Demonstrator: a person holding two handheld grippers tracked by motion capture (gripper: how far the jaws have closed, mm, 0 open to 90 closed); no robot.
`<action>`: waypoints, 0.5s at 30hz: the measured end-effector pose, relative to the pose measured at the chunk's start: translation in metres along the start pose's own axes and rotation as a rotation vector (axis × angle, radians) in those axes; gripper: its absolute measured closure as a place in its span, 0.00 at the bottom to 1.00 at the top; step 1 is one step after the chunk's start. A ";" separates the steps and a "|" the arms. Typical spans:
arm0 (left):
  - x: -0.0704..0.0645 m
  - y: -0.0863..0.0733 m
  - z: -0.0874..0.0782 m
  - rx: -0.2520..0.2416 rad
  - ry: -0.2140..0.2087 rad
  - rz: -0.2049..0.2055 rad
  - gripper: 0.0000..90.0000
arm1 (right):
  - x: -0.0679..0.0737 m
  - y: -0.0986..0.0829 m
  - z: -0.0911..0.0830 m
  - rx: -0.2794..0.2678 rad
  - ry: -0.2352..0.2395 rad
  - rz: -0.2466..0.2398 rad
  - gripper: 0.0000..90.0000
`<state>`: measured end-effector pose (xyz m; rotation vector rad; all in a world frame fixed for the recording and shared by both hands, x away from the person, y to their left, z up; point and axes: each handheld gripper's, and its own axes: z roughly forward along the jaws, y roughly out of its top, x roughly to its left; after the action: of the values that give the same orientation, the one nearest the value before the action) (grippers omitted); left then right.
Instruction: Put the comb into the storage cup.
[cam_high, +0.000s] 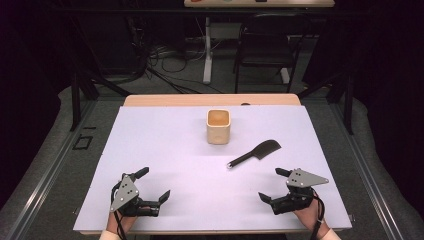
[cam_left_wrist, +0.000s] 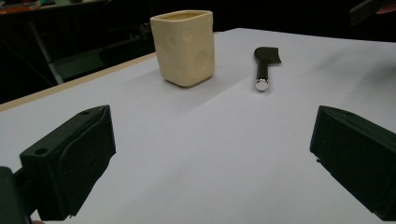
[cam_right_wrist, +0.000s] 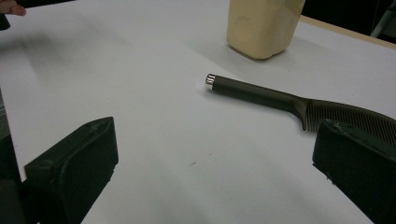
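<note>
Table (cam_high: 150, 150): covered by a white sheet, bare wood strip along the far edge at 12 o'clock.
Cup (cam_high: 218, 126): cream, square-sided, upright, open end up, just past the table's middle toward 12 o'clock; seen in the left gripper view (cam_left_wrist: 184, 46) at 12 o'clock, in the right gripper view (cam_right_wrist: 262, 25) at 1 o'clock.
Comb (cam_high: 255, 153): dark, with a handle, flat on the sheet at 4 o'clock from the cup and apart from it; metal-capped handle end toward 8 o'clock, toothed end toward 2 o'clock; in the right gripper view (cam_right_wrist: 261, 93) partly behind the right-hand jaw.
Right gripper (cam_high: 274, 184): near the table's front edge at 5 o'clock, jaws spread wide, nothing between them; comb near, at 11 o'clock from it, not touched.
Left gripper (cam_high: 154, 182): near the front edge at 7 o'clock, jaws spread wide, holding nothing; well apart from cup and comb.
</note>
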<state>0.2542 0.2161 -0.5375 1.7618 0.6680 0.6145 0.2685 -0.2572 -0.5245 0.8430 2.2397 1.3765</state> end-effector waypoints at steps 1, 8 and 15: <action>0.000 0.000 0.000 0.001 -0.002 -0.001 0.00 | -0.001 0.002 0.004 0.006 0.007 0.002 0.00; 0.001 0.000 0.001 0.004 -0.001 -0.006 0.00 | -0.004 0.009 0.017 0.028 0.042 -0.005 0.00; 0.001 0.000 0.000 0.006 0.001 -0.009 0.00 | -0.006 0.015 0.028 0.048 0.058 -0.021 0.00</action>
<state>0.2554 0.2169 -0.5379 1.7637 0.6788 0.6075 0.2939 -0.2375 -0.5238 0.8027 2.3271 1.3591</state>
